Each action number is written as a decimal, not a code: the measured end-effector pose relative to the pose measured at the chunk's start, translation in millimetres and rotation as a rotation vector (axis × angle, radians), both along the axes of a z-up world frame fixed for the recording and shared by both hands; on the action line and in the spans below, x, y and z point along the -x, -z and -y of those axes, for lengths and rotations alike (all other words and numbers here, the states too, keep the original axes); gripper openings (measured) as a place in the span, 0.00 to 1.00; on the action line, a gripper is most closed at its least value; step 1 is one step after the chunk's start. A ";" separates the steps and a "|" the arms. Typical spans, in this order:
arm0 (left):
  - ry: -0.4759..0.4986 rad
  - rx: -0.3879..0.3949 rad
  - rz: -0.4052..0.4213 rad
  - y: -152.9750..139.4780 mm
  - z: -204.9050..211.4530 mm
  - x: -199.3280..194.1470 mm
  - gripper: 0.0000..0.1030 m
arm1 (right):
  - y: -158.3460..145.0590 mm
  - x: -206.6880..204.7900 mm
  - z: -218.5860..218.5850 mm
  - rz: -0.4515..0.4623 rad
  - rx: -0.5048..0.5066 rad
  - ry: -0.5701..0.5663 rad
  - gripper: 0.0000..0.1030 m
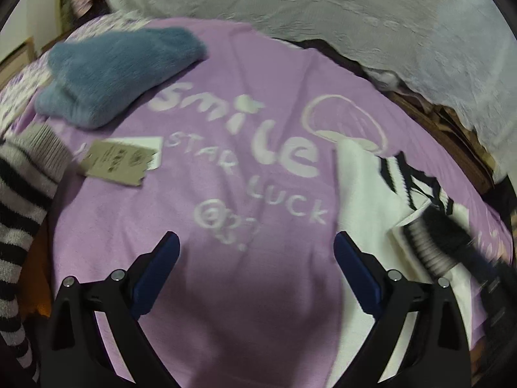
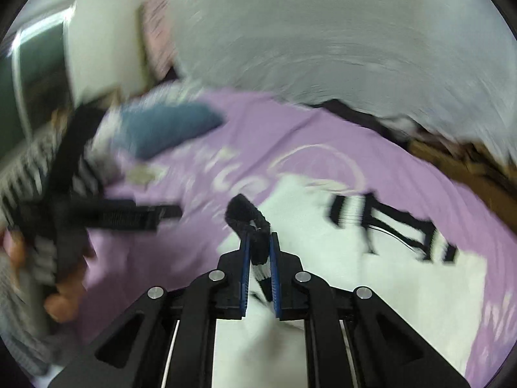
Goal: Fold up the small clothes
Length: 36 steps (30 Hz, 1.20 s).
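the right gripper (image 2: 258,252) is clamped on the black knitted trim of a white garment with black stripes (image 2: 323,291), which lies at five o'clock on the lilac printed blanket (image 2: 161,274). pinching the ribbed edge rather than the flat cloth probably gives a firm hold for lifting or turning that side over into a fold. the left gripper (image 1: 255,258) hangs over the middle of the blanket with its blue-padded fingers spread wide and nothing between them, likely free to pin or catch another corner of the white garment, which in the left wrist view (image 1: 365,210) sits at three o'clock.

the left wrist view shows what the right one smears: the blanket's pale lettering, a fluffy blue-grey folded piece (image 1: 119,71) at ten o'clock, a tan cardboard tag (image 1: 119,165) at nine, and a grey-and-black striped knit (image 1: 22,200) at the left edge. it shows the right gripper only as a dark blur at four o'clock. the right wrist view alone shows the grip itself, the black trim between the pads, and the left gripper blurred at nine o'clock. a grey textured cover (image 1: 323,16) fills twelve o'clock.
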<state>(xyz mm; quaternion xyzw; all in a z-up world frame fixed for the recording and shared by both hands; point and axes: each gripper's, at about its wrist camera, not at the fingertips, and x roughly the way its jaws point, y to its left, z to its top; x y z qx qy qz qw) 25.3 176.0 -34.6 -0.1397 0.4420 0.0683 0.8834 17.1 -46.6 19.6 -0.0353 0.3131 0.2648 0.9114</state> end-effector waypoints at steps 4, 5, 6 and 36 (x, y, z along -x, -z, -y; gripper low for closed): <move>0.073 -0.093 0.005 -6.6 41.6 -10.0 0.91 | -12.1 -6.7 70.4 -0.022 -0.143 0.122 0.11; 0.081 -0.104 0.002 -7.0 48.0 -13.0 0.91 | -13.3 -8.1 88.5 -0.026 -0.179 0.152 0.11; 0.090 -0.112 -0.001 -7.4 55.6 -16.8 0.91 | -13.7 -10.6 101.0 -0.031 -0.205 0.171 0.11; 0.178 -0.173 -0.006 -3.0 117.8 -34.4 0.91 | 61.0 -7.7 240.5 -0.223 -0.393 0.563 0.22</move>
